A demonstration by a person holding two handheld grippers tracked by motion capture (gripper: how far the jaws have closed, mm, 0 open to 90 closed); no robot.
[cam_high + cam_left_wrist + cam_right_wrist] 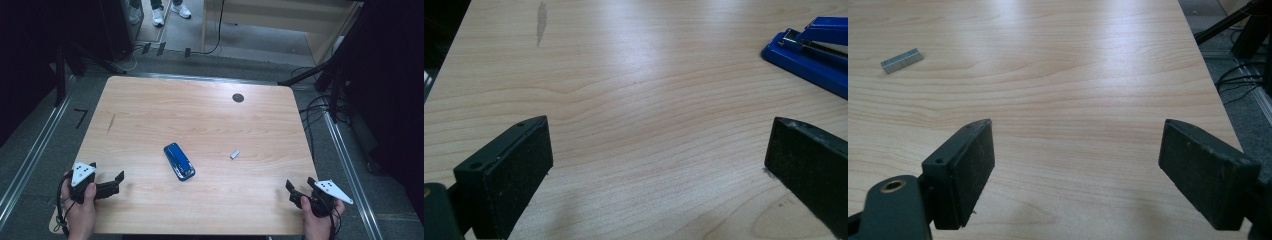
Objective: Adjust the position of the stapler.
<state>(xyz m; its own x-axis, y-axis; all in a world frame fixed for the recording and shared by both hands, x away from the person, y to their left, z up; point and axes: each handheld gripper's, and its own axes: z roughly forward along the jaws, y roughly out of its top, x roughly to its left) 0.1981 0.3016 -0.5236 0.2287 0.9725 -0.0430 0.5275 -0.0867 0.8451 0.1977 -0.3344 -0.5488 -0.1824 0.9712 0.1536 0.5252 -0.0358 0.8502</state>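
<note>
Stapler (179,161) blue, rigid, moderately heavy, smooth plastic, likely slippery; grip across narrow sides mid-body. Staple strip (234,154) tiny, light, brittle. Left claw (118,181), right claw (290,190) both released, nothing between.

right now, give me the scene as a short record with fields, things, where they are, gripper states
surface: wooden table
stapler: blue, lying flat near the table's middle, untouched
staple strip: small, grey, to the right of the stapler, apart from it
left gripper: near edge, left corner, jaws open, nothing between them
right gripper: near edge, right corner, jaws open, nothing between them
dark round mark: far side of the table
</note>
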